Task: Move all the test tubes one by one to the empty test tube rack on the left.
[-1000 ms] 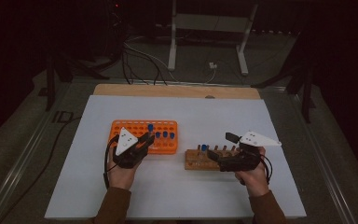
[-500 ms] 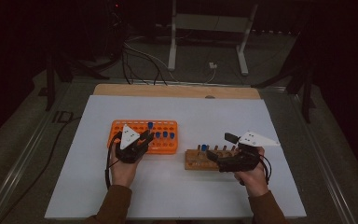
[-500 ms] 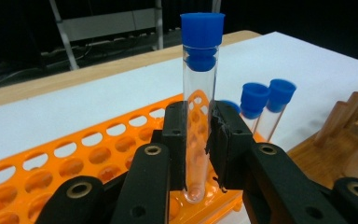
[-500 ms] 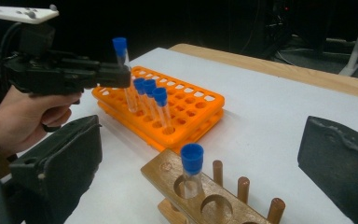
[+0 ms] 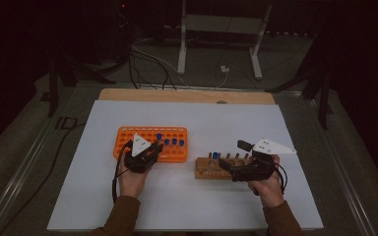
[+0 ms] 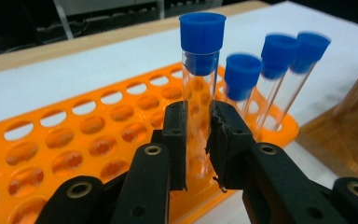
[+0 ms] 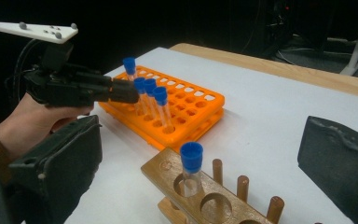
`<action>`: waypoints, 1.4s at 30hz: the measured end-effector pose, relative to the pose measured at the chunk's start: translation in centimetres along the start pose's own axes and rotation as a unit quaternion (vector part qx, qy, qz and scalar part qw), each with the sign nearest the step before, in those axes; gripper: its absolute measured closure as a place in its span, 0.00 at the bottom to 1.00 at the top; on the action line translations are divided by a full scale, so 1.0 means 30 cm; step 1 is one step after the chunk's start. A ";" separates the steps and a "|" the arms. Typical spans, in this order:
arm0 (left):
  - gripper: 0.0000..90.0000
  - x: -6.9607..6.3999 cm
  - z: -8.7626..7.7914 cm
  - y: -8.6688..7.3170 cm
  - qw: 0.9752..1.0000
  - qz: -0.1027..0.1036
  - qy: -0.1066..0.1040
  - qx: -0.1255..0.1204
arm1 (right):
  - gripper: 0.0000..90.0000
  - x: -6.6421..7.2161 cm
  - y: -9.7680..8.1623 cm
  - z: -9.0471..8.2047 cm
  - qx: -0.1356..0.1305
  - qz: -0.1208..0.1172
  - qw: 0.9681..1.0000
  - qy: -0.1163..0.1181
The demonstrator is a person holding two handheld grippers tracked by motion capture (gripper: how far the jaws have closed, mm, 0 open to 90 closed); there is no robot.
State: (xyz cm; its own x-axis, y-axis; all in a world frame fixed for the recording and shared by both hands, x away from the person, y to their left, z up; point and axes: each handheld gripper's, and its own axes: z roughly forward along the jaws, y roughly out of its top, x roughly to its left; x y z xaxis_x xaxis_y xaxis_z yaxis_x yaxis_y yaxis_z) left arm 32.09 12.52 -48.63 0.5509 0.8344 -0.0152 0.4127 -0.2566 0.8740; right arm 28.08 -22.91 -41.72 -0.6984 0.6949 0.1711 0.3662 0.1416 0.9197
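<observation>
A: Status? 
B: My left gripper [image 6: 198, 140] is clamped on the blue-capped tube [image 6: 200, 70] above the orange rack [image 6: 74, 140]; right gripper [image 7: 196, 186] jaws apart by the wooden stand [image 7: 205, 200]. 
A: Risk? 
B: Tilted, it could knock the neighbouring tubes [image 6: 270, 70].

a white table top [image 5: 192, 123] lies under and around both grippers, and a bare wooden edge strip [image 5: 187, 96] runs along its far side, well beyond them. past that edge, on the dark floor, stand the white legs of a metal stand [image 5: 181, 49], with loose cables [image 5: 150, 64] and a small white plug [image 5: 224, 69] between them. black stand legs [image 5: 54, 73] rise far off to the left gripper's outer side.
</observation>
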 end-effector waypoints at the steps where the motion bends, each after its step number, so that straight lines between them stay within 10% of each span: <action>1: 0.86 -0.001 0.003 -0.001 1.000 0.003 0.002 0.006 | 0.00 0.000 0.000 0.000 0.000 0.000 1.000 0.000; 33: 0.84 -0.014 0.020 -0.018 0.999 -0.003 0.006 0.042 | 0.00 0.001 -0.006 0.011 0.007 0.000 1.000 0.008; 42: 0.58 -0.009 -0.027 -0.009 0.999 -0.032 -0.014 0.017 | 0.00 -0.004 -0.010 0.013 0.007 0.001 1.000 0.010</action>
State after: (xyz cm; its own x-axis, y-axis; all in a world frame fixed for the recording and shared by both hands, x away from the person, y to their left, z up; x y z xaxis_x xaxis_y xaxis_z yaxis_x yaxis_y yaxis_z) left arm 31.23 12.75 -48.48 0.5418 0.8362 -0.0844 0.4722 -0.2198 0.8536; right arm 28.29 -22.78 -42.15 -0.7098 0.6808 0.1810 0.3771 0.1503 0.9139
